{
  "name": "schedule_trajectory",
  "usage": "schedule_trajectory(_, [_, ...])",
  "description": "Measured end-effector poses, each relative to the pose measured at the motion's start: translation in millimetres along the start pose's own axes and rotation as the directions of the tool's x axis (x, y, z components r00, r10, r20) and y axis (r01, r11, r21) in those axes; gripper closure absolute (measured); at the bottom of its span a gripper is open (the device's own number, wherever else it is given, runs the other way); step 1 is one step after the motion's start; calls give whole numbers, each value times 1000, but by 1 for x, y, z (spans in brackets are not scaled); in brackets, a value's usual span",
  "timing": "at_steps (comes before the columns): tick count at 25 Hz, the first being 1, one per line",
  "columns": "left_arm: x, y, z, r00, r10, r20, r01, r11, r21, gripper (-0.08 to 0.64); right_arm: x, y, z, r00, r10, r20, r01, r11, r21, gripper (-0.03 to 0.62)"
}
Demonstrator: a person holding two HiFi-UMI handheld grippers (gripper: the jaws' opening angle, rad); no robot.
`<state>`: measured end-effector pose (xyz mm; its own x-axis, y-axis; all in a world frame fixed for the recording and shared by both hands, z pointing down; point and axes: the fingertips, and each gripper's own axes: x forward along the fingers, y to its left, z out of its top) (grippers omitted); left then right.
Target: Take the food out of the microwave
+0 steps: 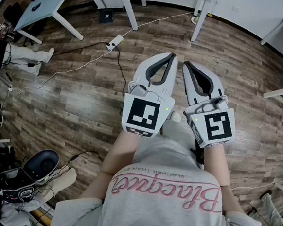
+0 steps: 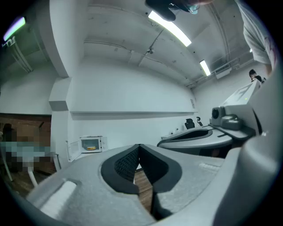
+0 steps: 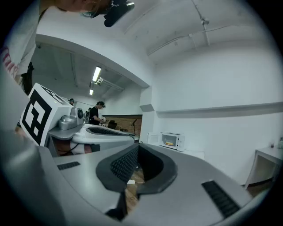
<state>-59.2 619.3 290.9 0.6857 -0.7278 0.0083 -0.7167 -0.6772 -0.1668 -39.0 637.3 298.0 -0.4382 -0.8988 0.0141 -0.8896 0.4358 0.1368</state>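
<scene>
Well, both my claws are pressed together, pinching nothing: my left gripper (image 1: pixel 171 56) and right gripper (image 1: pixel 186 65) sit side by side, level above the wooden floor (image 1: pixel 84 96). The microwave (image 2: pixel 90 144) stands far off against the white wall (image 2: pixel 132 97), its door (image 2: pixel 73 149) open, the food (image 2: pixel 91 148) inside.

Microwave (image 2: pixel 93 142): small, white, upright against the white wall, at 8 o'clock in left gripper view. Door (image 2: pixel 73 150) swung open toward 9 o'clock; cavity lit. Food (image 2: pixel 91 148): flat, yellow-orange, on the cavity floor.
</scene>
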Motion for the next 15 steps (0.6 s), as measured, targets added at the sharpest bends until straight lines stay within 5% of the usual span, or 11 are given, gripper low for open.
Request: schedule_trajectory(15, [75, -8, 7, 1000, 15, -7, -15, 1000, 0, 555, 21, -79, -9, 1000, 31, 0, -31, 999, 32, 583])
